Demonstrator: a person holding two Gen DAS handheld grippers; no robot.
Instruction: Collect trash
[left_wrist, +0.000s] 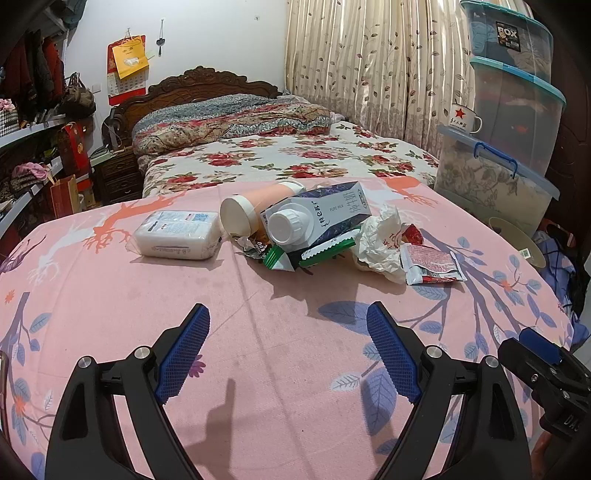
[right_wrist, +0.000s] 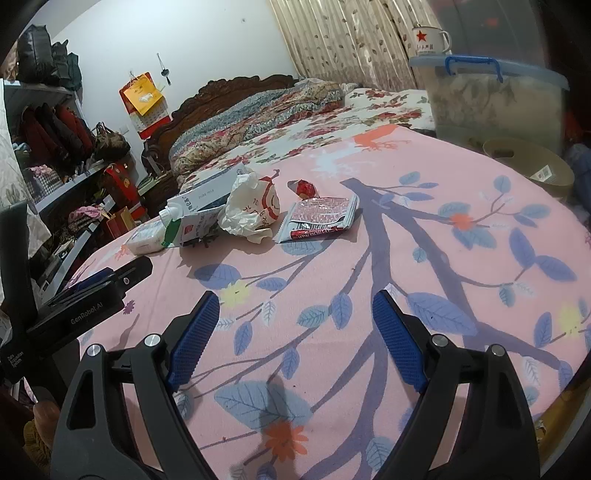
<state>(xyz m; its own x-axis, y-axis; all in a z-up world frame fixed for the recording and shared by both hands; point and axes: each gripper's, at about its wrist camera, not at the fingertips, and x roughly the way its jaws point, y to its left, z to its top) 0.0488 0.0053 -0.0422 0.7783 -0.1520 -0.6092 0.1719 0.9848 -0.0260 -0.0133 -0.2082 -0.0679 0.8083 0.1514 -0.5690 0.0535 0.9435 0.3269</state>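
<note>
Nothing collected yet: left gripper (left_wrist: 288, 325) and right gripper (right_wrist: 291, 314) hover wide open and empty over the pink cloth (left_wrist: 258, 350), trash pile (left_wrist: 317, 229) ahead mid-table, so next move likely a forward reach.

Home bedroom, carved-headboard bed (left_wrist: 207, 79), floral curtains (left_wrist: 369, 74), clothes shelves (left_wrist: 33, 125)

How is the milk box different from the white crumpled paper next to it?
The milk carton is a stiff box with flat sides; the crumpled wrapper is soft and scrunched, with no clear shape. The milk carton is grey and dark blue with a round white cap; the crumpled wrapper is white with red marks and has no cap. The milk carton lies on its side on green packets; the crumpled wrapper sits on the pink cloth. Both lie in the same pile, untouched.
</note>
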